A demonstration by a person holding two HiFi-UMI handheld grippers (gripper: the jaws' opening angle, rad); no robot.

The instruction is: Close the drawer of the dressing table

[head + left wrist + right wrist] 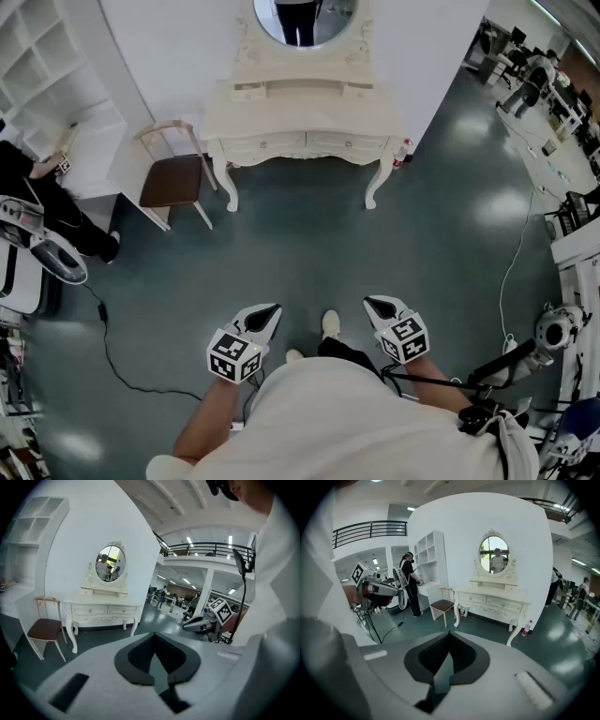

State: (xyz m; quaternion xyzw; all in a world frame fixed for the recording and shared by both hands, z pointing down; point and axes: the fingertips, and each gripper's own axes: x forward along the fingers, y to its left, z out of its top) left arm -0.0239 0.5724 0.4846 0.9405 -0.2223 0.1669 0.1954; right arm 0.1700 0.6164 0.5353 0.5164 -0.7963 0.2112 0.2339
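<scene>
The white dressing table (300, 112) with an oval mirror stands against the far wall, a few steps ahead of me. It also shows in the left gripper view (101, 609) and the right gripper view (492, 602). Its two front drawers (307, 143) look flush from here; I see none pulled out. My left gripper (270, 313) and right gripper (373, 304) hang side by side over the floor, well short of the table. Both point towards it and slightly down. The left gripper's (153, 634) jaws and the right gripper's (450, 633) jaws are shut, with nothing between them.
A wooden chair (173, 178) stands left of the table, beside a white shelf unit (52, 66). A person in black (42, 202) is at the left by a machine. A cable (111, 356) crosses the floor. A stand (506, 361) is at my right, and a bottle (405, 150) by the table's right leg.
</scene>
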